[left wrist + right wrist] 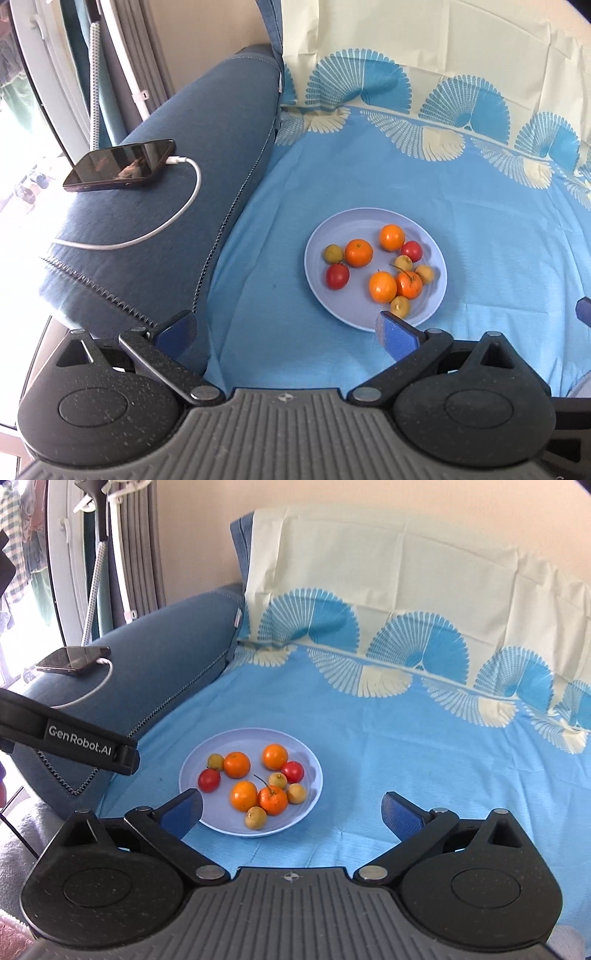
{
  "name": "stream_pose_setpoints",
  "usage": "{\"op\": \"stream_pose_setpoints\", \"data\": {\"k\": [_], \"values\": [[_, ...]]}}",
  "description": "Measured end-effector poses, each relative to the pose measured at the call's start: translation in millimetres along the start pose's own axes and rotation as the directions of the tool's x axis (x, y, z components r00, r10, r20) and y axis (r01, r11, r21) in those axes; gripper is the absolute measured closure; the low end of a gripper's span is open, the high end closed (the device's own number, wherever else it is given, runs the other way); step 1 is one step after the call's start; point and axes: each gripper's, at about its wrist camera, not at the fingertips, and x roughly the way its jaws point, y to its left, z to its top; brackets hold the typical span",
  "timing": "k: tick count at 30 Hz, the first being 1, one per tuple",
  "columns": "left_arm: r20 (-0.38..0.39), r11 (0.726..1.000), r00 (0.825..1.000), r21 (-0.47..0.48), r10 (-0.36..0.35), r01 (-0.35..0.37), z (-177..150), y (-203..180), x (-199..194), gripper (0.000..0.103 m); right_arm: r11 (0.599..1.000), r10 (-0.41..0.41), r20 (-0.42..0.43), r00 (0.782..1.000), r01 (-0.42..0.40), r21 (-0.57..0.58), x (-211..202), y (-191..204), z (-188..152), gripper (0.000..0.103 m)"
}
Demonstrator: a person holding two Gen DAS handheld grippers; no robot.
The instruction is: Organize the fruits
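Both grippers, left (pixel 288 332) and right (pixel 291 812), gape empty above the plate's (pixel 192 764) near rim

I see the round pale-blue plastic plate (pixel 192 771) lying on the blue patterned bed sheet (pixel 406 738), with all fruits on it. The four orange mandarins (pixel 236 764) sit in the middle part, the two red tomatoes (pixel 209 780) toward the left and right sides, and the small yellow-green fruits (pixel 256 818) between them. To the left of the plate the dark-blue fabric armrest (pixel 166 206) carries the black smartphone (pixel 120 170) with its white charging cable (pixel 177 225).
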Motion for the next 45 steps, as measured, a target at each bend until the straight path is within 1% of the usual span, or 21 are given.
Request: {"op": "stream_pose_setpoints", "data": {"k": [7,15,25,31,45], "values": [[0.019,1.000,1.000,0.012,0.009,-0.009,-17,0,-17,0.000,1.000,-0.004,0.037,0.999,0.004,-0.007,-26,4,-7,0.001],[0.033,1.000,0.999,0.018,-0.003,0.002,-20,-3,-25,0.000,1.000,-0.017,0.055,0.998,0.017,-0.001,-36,3,-9,0.001],[0.031,0.999,0.999,0.047,-0.017,0.016,-21,-10,-26,0.000,1.000,-0.025,0.054,0.998,0.025,0.005,-37,0,-9,0.001],[0.029,0.999,0.999,0.049,-0.019,0.017,-20,-11,-24,0.000,1.000,-0.027,0.054,0.998,0.027,0.001,-35,0,-9,0.001],[0.013,0.998,1.000,0.062,-0.010,0.009,-19,-14,-22,0.000,1.000,-0.028,0.048,0.998,0.028,0.000,-33,0,-9,0.001]]}}
